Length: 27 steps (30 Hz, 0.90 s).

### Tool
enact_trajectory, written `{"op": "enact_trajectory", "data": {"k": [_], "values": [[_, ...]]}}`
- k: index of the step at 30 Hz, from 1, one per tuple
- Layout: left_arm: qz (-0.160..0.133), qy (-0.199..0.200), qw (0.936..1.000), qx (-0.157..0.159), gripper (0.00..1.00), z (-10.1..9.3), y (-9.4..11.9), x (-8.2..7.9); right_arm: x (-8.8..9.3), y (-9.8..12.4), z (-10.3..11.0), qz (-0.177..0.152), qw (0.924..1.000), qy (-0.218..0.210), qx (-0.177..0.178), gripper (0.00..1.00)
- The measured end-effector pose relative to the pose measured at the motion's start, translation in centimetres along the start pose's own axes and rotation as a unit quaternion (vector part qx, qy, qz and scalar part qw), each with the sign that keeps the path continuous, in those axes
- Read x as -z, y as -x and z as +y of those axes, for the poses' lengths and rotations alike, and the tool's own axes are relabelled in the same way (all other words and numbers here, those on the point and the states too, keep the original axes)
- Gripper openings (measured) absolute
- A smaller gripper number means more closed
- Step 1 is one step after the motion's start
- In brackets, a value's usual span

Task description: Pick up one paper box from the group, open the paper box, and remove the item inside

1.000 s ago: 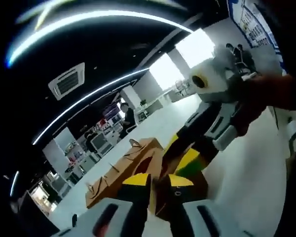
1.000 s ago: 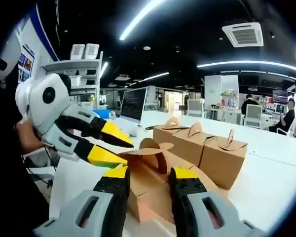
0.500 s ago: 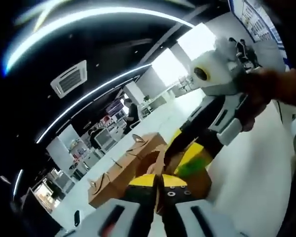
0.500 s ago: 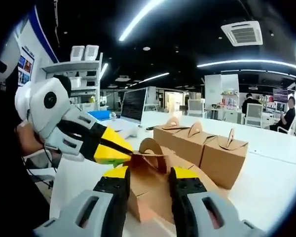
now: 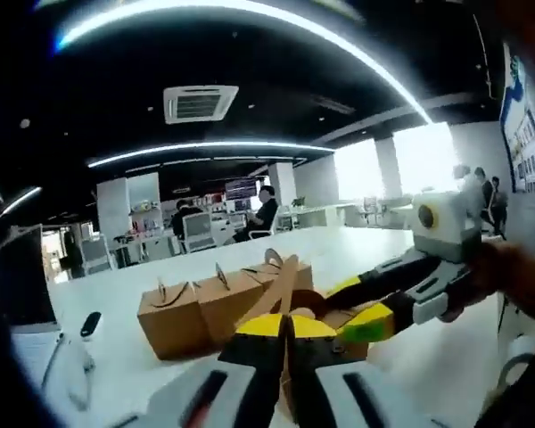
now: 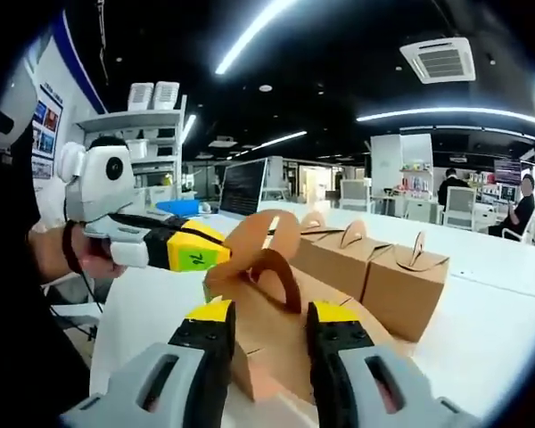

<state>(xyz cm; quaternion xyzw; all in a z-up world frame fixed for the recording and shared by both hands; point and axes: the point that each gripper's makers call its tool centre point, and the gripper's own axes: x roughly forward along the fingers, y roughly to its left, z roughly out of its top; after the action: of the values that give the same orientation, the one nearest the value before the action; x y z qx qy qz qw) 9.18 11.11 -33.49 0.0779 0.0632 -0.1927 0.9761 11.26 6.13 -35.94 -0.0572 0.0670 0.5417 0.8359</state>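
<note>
One paper box (image 6: 276,343) stands apart from the group, between the right tongs' jaws on the white surface (image 6: 481,312), so the picking step looks done. Opening is under way: one handle flap (image 6: 260,234) of the box is lifted off its twin (image 6: 272,272). The item inside cannot be seen, and removing it is judged to be what is left.

In the right gripper view, going left to right, a hand (image 6: 80,254) holds the left tongs (image 6: 216,252), whose yellow tips are pressed together on the edge of the raised flap. Next come the right tongs (image 6: 266,314), jaws apart with the box between them; whether they press its sides cannot be told. To the right stand the other paper boxes (image 6: 370,267), a row of three with closed handles, just behind the worked box.

In the left gripper view, the row of boxes (image 5: 214,303) sits at left. The left tongs (image 5: 285,325) show closed on a thin strip of cardboard (image 5: 276,285) that rises between the tips. At right the right tongs (image 5: 361,308) reach in beside the opened box (image 5: 325,316), jaws apart.
</note>
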Motion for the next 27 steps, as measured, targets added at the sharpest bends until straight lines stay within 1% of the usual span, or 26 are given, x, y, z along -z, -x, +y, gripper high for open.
{"op": "enact_trajectory", "data": {"k": [3,5,6,8,9,15,22,26,27], "values": [[-0.002,-0.001,1.0,-0.002,0.04,0.0,-0.1,0.0,0.0,0.0,0.0,-0.001,1.0,0.0,0.0,0.33],[-0.004,0.01,0.9999,-0.003,0.04,0.1,-0.1,0.0,0.0,0.0,0.0,-0.001,1.0,-0.001,0.0,0.33],[-0.009,0.031,0.9995,-0.005,0.04,0.2,-0.1,0.0,0.0,0.0,0.1,-0.001,1.0,0.0,0.0,0.33],[-0.015,0.046,0.9988,-0.008,0.04,0.3,0.0,0.0,0.0,0.0,0.1,0.0,1.0,0.0,-0.001,0.33],[-0.021,0.062,0.9978,-0.011,0.04,0.4,0.0,-0.1,0.0,0.0,0.1,-0.001,1.0,-0.001,-0.001,0.33],[-0.037,0.109,0.9931,-0.021,0.04,0.9,0.2,-0.1,0.0,0.1,0.1,-0.004,1.0,-0.002,-0.001,0.33],[-0.059,0.17,0.983,-0.036,0.04,1.9,0.7,-0.1,0.0,0.0,0.2,-0.004,1.0,-0.001,-0.001,0.33],[-0.067,0.207,0.975,-0.046,0.04,2.5,0.9,0.0,0.0,0.0,0.2,-0.003,1.0,-0.001,-0.002,0.33],[-0.07,0.221,0.9716,-0.049,0.04,2.7,0.9,0.0,0.0,0.0,0.2,-0.003,1.0,0.0,-0.002,0.33]]}}
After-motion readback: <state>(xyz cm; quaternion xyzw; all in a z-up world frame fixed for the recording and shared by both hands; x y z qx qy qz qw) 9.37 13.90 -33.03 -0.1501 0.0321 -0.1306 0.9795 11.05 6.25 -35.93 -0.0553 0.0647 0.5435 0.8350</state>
